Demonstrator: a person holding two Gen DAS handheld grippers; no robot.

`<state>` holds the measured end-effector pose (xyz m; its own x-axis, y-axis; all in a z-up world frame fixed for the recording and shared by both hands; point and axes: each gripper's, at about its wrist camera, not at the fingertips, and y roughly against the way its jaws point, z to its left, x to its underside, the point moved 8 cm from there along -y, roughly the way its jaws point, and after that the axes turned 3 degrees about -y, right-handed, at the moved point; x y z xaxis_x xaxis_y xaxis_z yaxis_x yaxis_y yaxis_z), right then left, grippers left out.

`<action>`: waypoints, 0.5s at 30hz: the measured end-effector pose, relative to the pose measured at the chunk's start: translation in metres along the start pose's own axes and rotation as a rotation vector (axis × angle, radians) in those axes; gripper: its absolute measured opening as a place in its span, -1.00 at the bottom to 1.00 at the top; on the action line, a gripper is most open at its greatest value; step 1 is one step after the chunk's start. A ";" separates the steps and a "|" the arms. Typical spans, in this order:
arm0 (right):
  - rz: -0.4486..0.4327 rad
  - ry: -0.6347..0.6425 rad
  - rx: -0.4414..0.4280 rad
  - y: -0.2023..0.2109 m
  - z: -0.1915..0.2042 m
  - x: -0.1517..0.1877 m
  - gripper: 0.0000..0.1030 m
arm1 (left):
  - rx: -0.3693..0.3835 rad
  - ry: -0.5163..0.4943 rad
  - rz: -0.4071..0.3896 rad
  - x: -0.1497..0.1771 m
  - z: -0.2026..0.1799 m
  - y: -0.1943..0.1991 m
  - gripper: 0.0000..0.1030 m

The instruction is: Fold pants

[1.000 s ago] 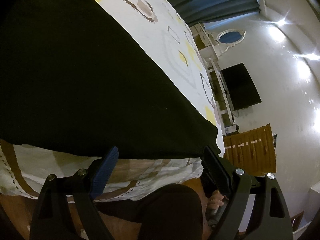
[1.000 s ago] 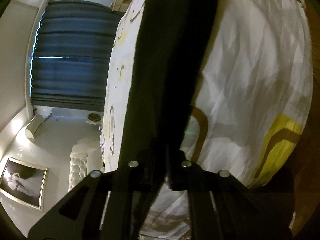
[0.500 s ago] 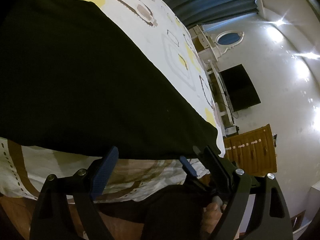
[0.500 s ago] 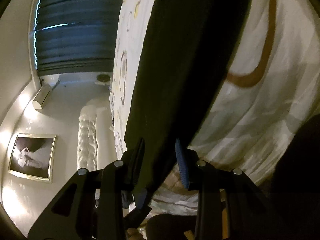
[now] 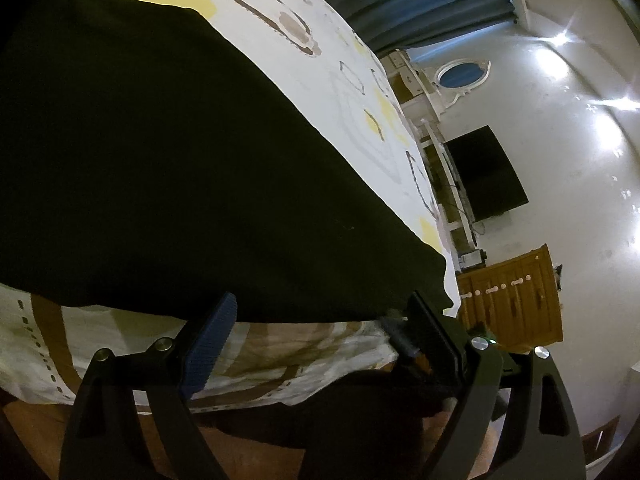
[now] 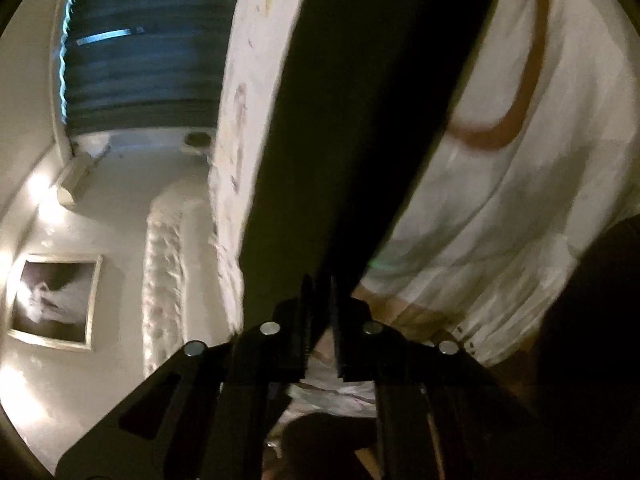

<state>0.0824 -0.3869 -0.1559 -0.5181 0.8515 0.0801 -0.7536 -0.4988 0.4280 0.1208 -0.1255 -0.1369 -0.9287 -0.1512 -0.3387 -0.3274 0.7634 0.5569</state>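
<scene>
One pants (image 5: 168, 168), two tools: left tool (image 5: 320, 320) spread, right tool (image 6: 320, 304) pinching.

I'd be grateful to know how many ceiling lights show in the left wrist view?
2. One light is at the upper right above the oval mirror; the other light is lower, by the right edge. More may be hidden.

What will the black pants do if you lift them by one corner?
The pants will probably flop and hang down, since they lie flat like thin cloth on the bed. They look light, and the right gripper, pinched nearly shut at their edge, should hold them; they may slide over the smooth sheet.
</scene>
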 end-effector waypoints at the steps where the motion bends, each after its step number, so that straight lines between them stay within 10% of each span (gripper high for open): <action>1: -0.054 0.000 -0.014 0.017 -0.001 -0.012 -0.16 | 0.001 0.002 0.000 0.000 0.000 0.000 0.66; 9: -0.473 -0.048 0.031 0.151 -0.035 -0.141 0.05 | -0.040 -0.051 -0.001 0.000 -0.006 0.000 0.66; 15: -0.532 -0.111 0.046 0.165 -0.058 -0.188 0.05 | -0.168 -0.190 -0.061 -0.011 -0.005 0.023 0.67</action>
<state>0.0316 -0.6384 -0.1529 -0.0220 0.9977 -0.0649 -0.8804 0.0114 0.4741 0.1232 -0.1096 -0.1168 -0.8620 -0.0612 -0.5031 -0.4211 0.6388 0.6438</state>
